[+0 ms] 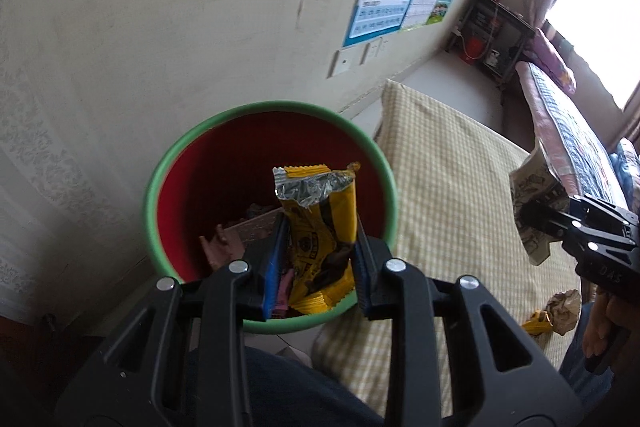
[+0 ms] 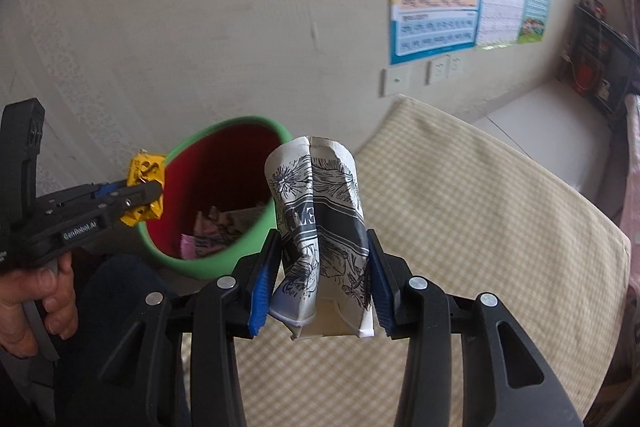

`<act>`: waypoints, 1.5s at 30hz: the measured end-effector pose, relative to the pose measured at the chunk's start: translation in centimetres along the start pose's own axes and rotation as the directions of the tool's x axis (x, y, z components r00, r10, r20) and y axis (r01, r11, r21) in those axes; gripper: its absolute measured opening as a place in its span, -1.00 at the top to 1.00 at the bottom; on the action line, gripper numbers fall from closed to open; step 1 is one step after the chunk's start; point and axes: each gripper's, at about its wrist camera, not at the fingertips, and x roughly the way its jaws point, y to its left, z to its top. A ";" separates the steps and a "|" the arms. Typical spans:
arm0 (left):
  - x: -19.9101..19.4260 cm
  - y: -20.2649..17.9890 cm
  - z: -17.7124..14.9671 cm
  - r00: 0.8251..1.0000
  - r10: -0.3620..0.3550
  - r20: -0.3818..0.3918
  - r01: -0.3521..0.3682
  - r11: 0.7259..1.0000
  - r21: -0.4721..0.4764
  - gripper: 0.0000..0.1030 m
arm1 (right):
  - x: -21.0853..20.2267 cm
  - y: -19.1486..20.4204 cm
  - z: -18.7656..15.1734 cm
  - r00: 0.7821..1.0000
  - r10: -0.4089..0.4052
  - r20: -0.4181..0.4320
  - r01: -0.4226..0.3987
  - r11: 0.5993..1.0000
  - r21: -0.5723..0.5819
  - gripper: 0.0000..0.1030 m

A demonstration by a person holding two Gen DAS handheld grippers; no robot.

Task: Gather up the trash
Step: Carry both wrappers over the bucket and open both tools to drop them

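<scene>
— Where the left tongs [image 1: 318, 267] are seen from their own camera, what is gripped between them?

— A yellow wrapper [image 1: 320, 227] with a torn silver top is clamped between the blue pads [image 1: 272, 275], right over the mouth of the bin [image 1: 160, 163]. The bin has a green rim and a red inside, and some pink and printed scraps are seen lying at its bottom.

— And the right tongs [image 2: 320, 279]?

— A crushed paper cup [image 2: 320, 211], white with black drawings, is squeezed between their pads. It is held above the checked tabletop [image 2: 500, 227], just beside the bin [image 2: 240, 255] and not over its opening.

— Can both tools be seen from each side?

— Yes. From the right camera the left tongs [image 2: 154, 193] are shown closed on the yellow wrapper [image 2: 146, 167] at the bin's near rim. From the left camera the right tongs [image 1: 528, 217] are shown off to the side, closed on the cup [image 1: 534, 187].

— Is anything else lying about?

— A crumpled paper ball [image 1: 564, 309] and a small yellow scrap [image 1: 538, 325] are seen touching each other on the tabletop [image 1: 460, 187], well apart from the bin.
</scene>
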 end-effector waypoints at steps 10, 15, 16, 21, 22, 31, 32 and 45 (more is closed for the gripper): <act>0.2 3.0 0.4 1.000 0.012 0.004 -0.012 0.999 -0.053 0.44 | 2.6 3.7 3.0 0.998 0.060 0.001 -0.060 0.997 -0.051 0.21; 0.5 4.3 0.9 1.000 0.016 0.003 -0.016 0.997 -0.069 0.44 | 4.0 5.0 4.1 0.997 0.081 -0.006 -0.081 0.994 -0.067 0.21; 0.6 4.6 0.8 1.000 0.015 0.002 -0.015 0.997 -0.072 0.44 | 4.3 5.3 4.3 0.996 0.085 -0.008 -0.086 0.994 -0.069 0.21; 0.8 5.8 1.0 1.000 0.012 0.000 -0.012 0.996 -0.087 0.44 | 6.1 6.4 5.1 0.995 0.102 -0.022 -0.103 0.992 -0.077 0.21; 0.9 6.1 1.1 1.000 0.013 0.000 -0.013 0.996 -0.088 0.44 | 6.4 6.5 5.1 0.994 0.104 -0.026 -0.106 0.991 -0.077 0.21; 2.0 7.5 1.2 1.000 0.012 -0.016 -0.014 0.994 -0.107 0.44 | 9.2 7.6 5.3 0.991 0.120 -0.064 -0.125 0.989 -0.082 0.21; 2.2 7.6 1.2 1.000 0.010 -0.020 -0.012 0.994 -0.108 0.44 | 9.4 7.7 5.3 0.990 0.121 -0.067 -0.126 0.989 -0.082 0.21; 2.7 8.5 1.3 1.000 -0.004 -0.011 0.002 0.988 -0.152 -0.09 | 12.3 8.2 5.1 0.984 0.124 -0.124 -0.136 0.987 -0.091 -0.11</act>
